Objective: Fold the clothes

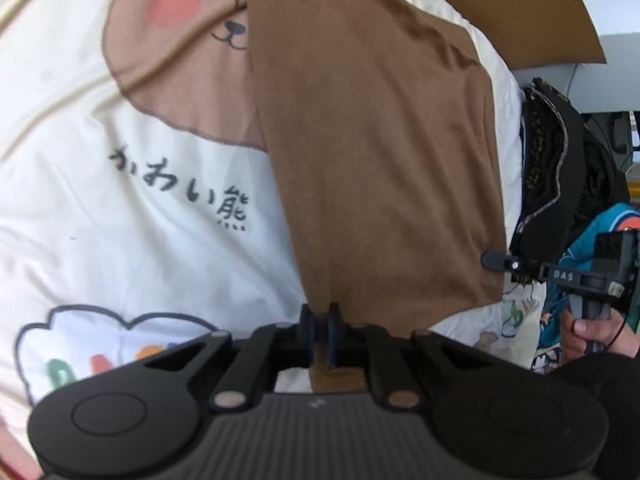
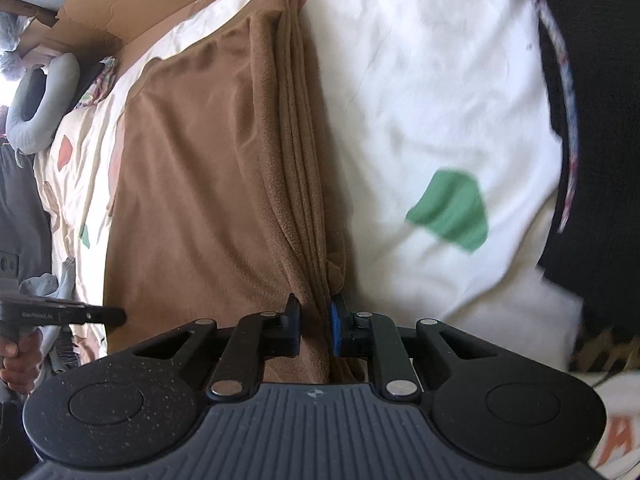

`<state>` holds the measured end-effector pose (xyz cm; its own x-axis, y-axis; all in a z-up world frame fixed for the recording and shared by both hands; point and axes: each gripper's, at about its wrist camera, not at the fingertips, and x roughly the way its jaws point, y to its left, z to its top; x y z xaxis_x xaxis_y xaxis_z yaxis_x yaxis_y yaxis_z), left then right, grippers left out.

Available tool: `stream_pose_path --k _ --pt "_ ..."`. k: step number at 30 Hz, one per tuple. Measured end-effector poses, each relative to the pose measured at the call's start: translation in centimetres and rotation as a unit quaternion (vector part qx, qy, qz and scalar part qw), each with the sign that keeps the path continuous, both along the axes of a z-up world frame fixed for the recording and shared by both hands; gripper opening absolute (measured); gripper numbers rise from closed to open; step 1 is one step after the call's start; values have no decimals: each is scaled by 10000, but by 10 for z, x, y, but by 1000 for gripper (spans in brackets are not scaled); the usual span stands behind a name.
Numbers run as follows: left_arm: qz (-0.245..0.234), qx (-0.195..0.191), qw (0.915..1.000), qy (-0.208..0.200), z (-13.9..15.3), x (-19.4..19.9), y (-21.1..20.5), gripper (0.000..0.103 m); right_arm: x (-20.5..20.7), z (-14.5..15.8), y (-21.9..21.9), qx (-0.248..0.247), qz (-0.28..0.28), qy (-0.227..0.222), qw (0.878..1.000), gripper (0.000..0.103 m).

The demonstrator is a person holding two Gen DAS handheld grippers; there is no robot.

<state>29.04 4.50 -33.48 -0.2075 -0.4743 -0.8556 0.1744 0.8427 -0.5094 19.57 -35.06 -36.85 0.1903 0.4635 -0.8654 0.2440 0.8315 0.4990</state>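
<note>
You hold a brown garment [image 2: 208, 168] stretched between both tools over a bed with a cream printed cover [image 1: 120, 220]. Your left tool [image 1: 319, 334] is clamped on a single edge of the cloth. Your right tool [image 2: 314, 328] is clamped on a bunch of several stacked layers, so the garment looks already doubled over. Gripping it at two ends likely keeps the layers aligned and taut. A dark pile of clothes [image 1: 560, 168] sits beside the bed cover, near a cardboard box [image 1: 520, 8].
</note>
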Motion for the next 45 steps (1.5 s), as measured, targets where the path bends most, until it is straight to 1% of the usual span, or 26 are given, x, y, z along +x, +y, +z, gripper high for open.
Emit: stream_pose_path --k 3,5,8,13,15,18,22,23,25,26,28,30,31,34,35,36,39,43,45 --pt "-103 86 9999 -47 4 18 -14 6 -10 -3 11 139 -130 84 9998 13" --pt "-162 151 9997 -71 -1 18 -22 6 -17 -6 19 228 -228 146 9994 13" --pt "-200 242 9995 -79 -2 20 -19 5 -26 -10 32 320 -298 223 9988 13" --pt "-356 311 9988 -89 -10 18 -28 5 -38 -14 41 497 -551 315 9967 13" --pt "-378 367 9986 -74 -15 17 -31 5 -44 -16 43 546 -657 317 9958 13" --pt "-380 451 9982 -81 -30 19 -54 6 -53 -21 44 632 -878 293 9937 13" --pt "-267 493 9984 -44 -46 20 -63 7 -57 -25 41 633 -990 247 9928 14" --pt "-266 542 9982 -35 -48 20 -64 8 -56 -25 41 641 -974 252 9929 15" --pt "-270 709 9971 -10 -50 22 -63 15 -53 -24 37 685 -990 295 9923 20" --pt "-267 782 9966 0 -51 24 -63 17 -51 -20 36 657 -969 244 9928 21" --pt "-197 672 9975 6 -49 29 -63 31 -47 -13 33 614 -924 145 9937 27" --pt "-134 641 9978 -57 -46 34 -65 35 -42 -6 32 635 -826 89 9945 38" --pt "-117 651 9978 -100 -45 37 -67 36 -39 -3 32 597 -752 74 9954 43" --pt "-95 698 9973 -209 -47 46 -78 36 -32 2 29 477 -672 54 9966 49" --pt "-90 707 9972 -238 -48 49 -83 36 -29 3 28 446 -652 43 9969 54" --pt "-107 705 9971 -272 -49 50 -88 36 -27 4 27 443 -649 16 9969 57" --pt "-122 702 9969 -332 -55 55 -97 36 -18 3 26 390 -652 -57 9971 60" --pt "-109 695 9967 -400 -63 55 -99 36 -5 -4 26 237 -675 -138 9973 60" --pt "-107 663 9966 -473 -66 59 -107 36 1 -8 26 161 -686 -179 9974 60"
